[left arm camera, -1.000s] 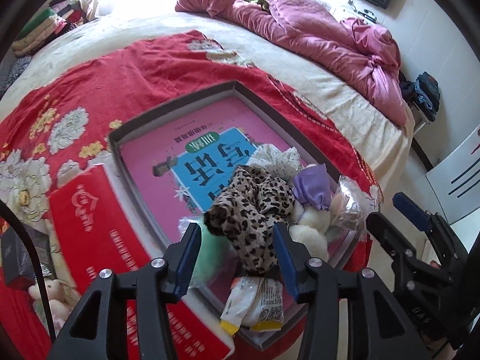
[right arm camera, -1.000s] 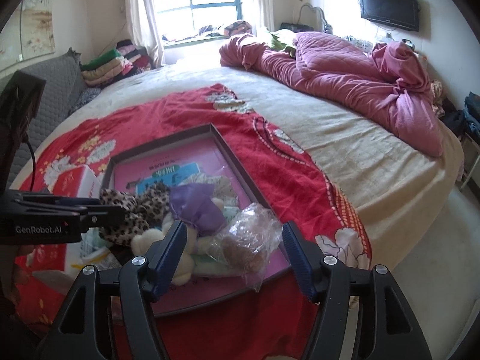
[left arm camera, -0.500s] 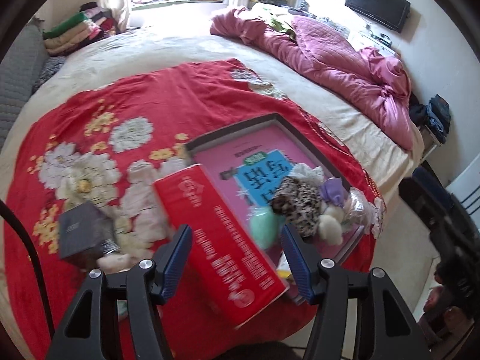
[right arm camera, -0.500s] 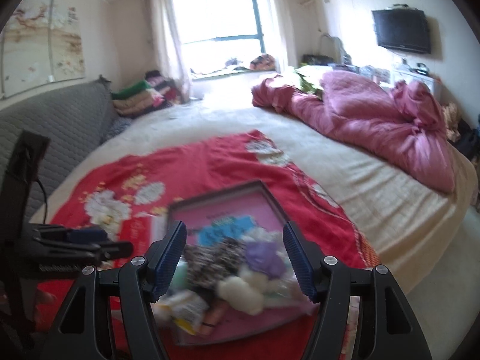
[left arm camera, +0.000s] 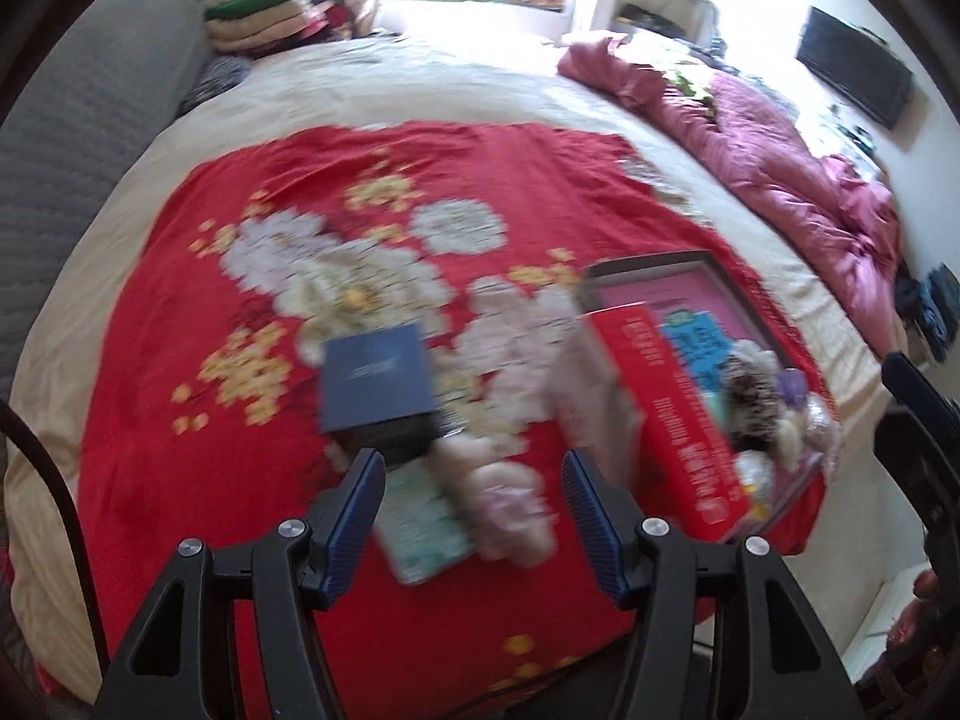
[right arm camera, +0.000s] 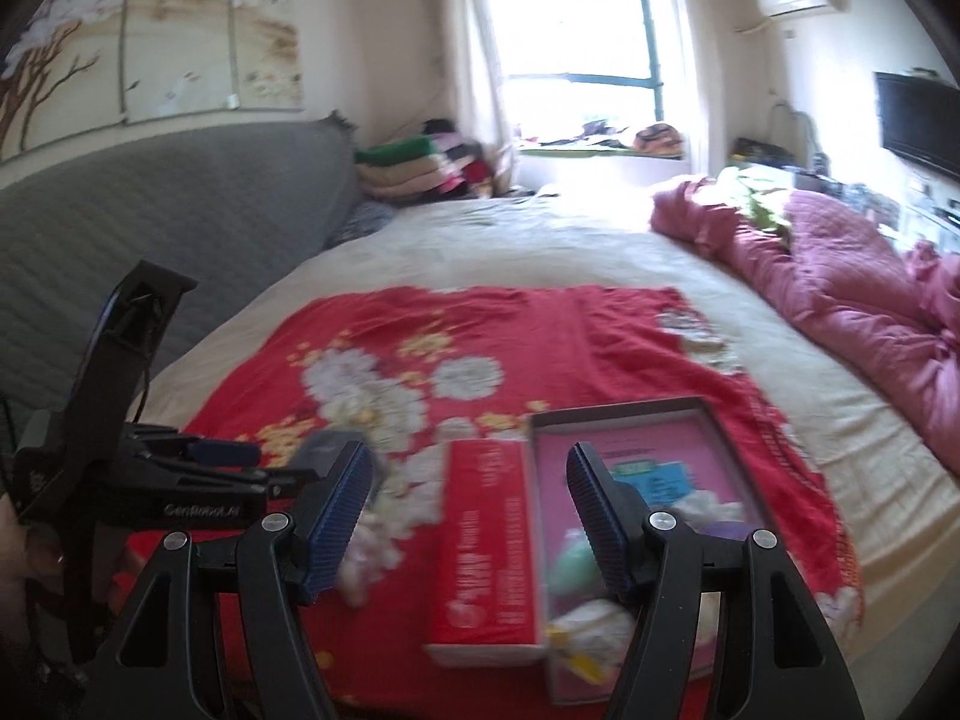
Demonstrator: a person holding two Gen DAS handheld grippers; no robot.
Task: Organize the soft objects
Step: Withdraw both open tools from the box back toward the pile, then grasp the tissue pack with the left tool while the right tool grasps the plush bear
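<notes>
A wide bed under a cream cover filled both views, with a red cloth printed with pale flowers spread beyond and beneath both pairs of fingers. A crumpled pink quilt lay far ahead and to the right of the right gripper's fingers. A shallow dark-rimmed tray with a pink printed floor sat just past the right gripper's right finger, and a long red cardboard box lay along its left rim, between the two fingers in that view. Soft things, among them a leopard-print cloth bundle, were heaped at the tray's near end. A dark blue square box stood just ahead of the left gripper's left finger, with a blurred pale plush toy between the fingers, below them on the cloth. The left gripper, its jaws just widened, gaped with nothing held. The right gripper stood open and empty too.
</notes>
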